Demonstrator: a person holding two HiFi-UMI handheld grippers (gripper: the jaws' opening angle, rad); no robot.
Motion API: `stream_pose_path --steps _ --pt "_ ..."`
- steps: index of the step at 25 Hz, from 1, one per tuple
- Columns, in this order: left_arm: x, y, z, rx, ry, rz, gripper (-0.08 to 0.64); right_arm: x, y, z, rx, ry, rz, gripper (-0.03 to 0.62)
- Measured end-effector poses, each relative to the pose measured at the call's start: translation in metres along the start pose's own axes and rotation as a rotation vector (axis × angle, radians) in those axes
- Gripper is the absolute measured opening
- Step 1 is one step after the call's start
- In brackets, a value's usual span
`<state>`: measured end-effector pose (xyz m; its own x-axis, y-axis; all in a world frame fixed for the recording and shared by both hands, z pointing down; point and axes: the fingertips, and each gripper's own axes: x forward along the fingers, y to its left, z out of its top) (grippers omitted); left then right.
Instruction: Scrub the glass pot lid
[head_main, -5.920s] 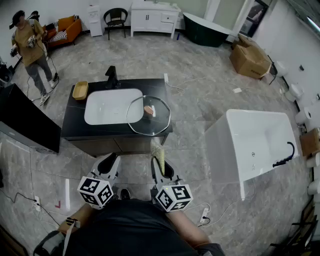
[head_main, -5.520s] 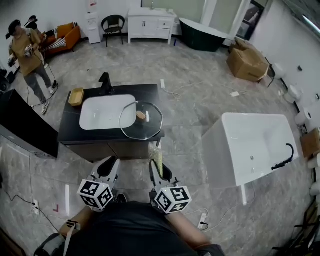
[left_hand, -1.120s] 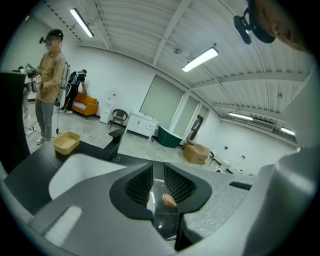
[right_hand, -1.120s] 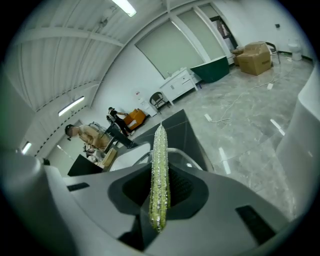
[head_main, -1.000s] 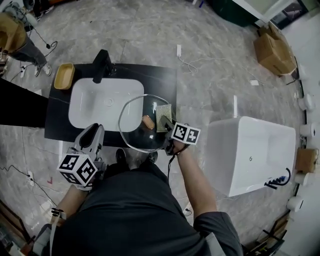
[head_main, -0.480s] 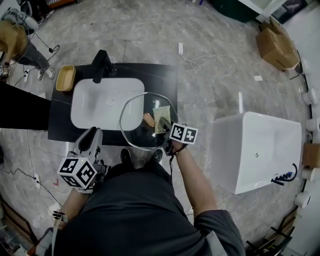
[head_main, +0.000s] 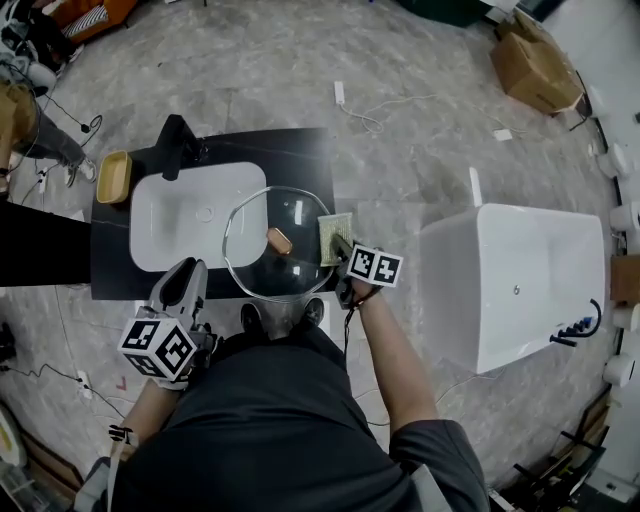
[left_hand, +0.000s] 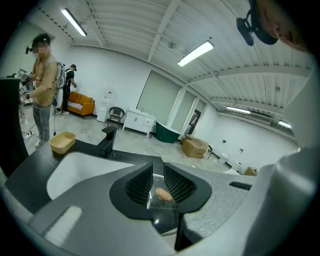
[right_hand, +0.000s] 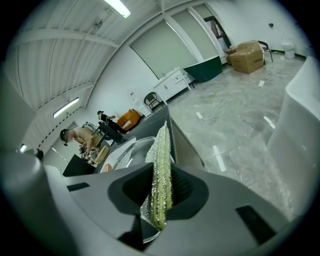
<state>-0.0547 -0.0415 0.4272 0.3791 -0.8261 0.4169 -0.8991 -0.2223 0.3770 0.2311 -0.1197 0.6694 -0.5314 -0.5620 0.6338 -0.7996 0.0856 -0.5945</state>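
The round glass pot lid (head_main: 262, 262) lies on the black counter (head_main: 310, 160), overlapping the white basin (head_main: 185, 215); its wooden knob (head_main: 279, 240) points up. My right gripper (head_main: 341, 250) is shut on a yellow-green scrub sponge (head_main: 332, 238), which rests on the lid's right rim. In the right gripper view the sponge (right_hand: 161, 165) stands on edge between the jaws, with the lid (right_hand: 131, 150) behind it. My left gripper (head_main: 183, 280) hangs at the counter's near edge, left of the lid and apart from it. Its jaws leave only a thin slit, through which the knob (left_hand: 163, 194) shows.
A black faucet (head_main: 177, 140) stands behind the basin, and a yellow tray (head_main: 113, 177) sits at the counter's far left. A white bathtub (head_main: 530, 275) stands to the right. A person (left_hand: 44, 85) stands beyond the counter. Cardboard boxes (head_main: 535, 65) and cables lie on the floor.
Six seconds ago both grippers hung low, away from the counter. In the last second the right gripper slid the sponge from beside the knob out to the lid's right rim. The left gripper stayed.
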Motion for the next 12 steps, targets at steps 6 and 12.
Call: stream_pose_path --steps 6,12 --pt "0.003 -0.010 0.003 0.020 0.005 -0.024 0.071 -0.017 -0.026 0.004 0.017 -0.028 -0.065 0.064" --pt "0.004 -0.008 0.007 0.022 -0.001 -0.055 0.071 -0.035 -0.023 0.008 0.020 -0.095 -0.119 0.064"
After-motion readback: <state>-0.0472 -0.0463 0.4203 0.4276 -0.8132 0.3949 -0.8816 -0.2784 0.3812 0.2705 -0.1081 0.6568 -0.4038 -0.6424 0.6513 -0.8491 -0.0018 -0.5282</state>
